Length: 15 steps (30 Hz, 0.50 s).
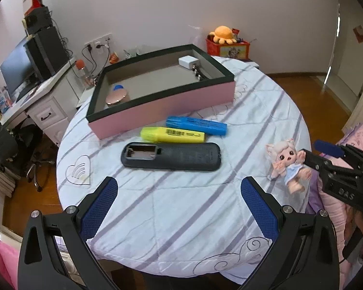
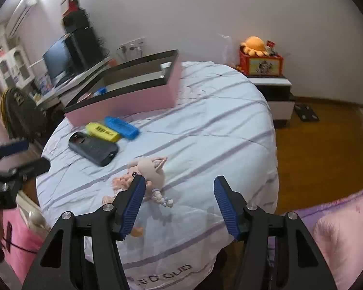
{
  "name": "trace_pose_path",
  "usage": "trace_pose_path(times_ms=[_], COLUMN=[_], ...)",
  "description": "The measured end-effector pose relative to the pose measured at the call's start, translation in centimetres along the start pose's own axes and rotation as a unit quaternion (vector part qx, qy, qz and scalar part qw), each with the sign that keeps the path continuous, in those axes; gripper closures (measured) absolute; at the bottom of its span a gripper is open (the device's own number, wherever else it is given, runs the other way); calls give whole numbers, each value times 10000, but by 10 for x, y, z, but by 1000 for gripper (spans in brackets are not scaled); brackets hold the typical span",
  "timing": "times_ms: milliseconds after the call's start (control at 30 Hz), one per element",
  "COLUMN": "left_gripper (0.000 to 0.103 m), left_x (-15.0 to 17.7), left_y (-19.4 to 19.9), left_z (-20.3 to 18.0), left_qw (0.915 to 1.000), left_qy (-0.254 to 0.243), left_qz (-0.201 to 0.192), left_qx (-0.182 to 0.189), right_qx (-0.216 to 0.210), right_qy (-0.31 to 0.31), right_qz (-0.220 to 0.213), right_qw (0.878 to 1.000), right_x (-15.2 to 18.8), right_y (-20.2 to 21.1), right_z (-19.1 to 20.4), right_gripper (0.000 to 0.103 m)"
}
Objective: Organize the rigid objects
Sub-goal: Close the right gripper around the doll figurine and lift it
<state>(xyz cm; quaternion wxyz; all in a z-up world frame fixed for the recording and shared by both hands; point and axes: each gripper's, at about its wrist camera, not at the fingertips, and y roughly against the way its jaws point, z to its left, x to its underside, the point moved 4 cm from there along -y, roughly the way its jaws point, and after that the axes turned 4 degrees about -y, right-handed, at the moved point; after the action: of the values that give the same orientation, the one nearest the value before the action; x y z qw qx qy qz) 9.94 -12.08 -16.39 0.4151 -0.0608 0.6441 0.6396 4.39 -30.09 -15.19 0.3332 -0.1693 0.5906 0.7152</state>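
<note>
A pink box [image 1: 171,104] with a dark rim stands at the back of the round table [image 1: 181,205]; inside lie a white charger [image 1: 188,62], a round rose-gold compact [image 1: 116,96] and a blue item [image 1: 118,87]. In front lie a blue highlighter [image 1: 196,125], a yellow highlighter [image 1: 173,134] and a dark remote [image 1: 171,155] with its battery bay open. A small doll [image 1: 288,163] lies at the right. My left gripper [image 1: 179,193] is open above the near cloth. My right gripper [image 2: 176,193] is open just right of the doll [image 2: 147,171].
A desk with monitor [image 1: 14,72] and speakers stands at the left, with an office chair below it. A red box with an orange plush [image 1: 226,41] sits behind the table on a low cabinet [image 2: 273,87]. Wooden floor lies to the right; pink bedding is at the near right.
</note>
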Motion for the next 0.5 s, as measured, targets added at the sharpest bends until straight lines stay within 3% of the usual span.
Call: trace_pose_path(times_ms=[67,167,333,500], left_gripper=[0,0,0,0], left_x=[0,0,-2,-1], left_y=[-2,-7,-12,-20], left_z=[-5,-15,-24,-28], left_qw=[10000,9997,9995,9990], left_qy=[-26,-105,-133,-101], left_qz=[13,65,100,186], left_qx=[82,203,283,382], right_qx=[201,76,81,214], right_qy=[-9,-199,34,238], right_qz=[31,108,10,204], right_qw=[9998,9997,10000,9993], right_x=[1,2,-7,-11], right_y=[-4,-12,-20,-36], right_z=[-9,-20,-14,-12], right_gripper=[42,42,42,42])
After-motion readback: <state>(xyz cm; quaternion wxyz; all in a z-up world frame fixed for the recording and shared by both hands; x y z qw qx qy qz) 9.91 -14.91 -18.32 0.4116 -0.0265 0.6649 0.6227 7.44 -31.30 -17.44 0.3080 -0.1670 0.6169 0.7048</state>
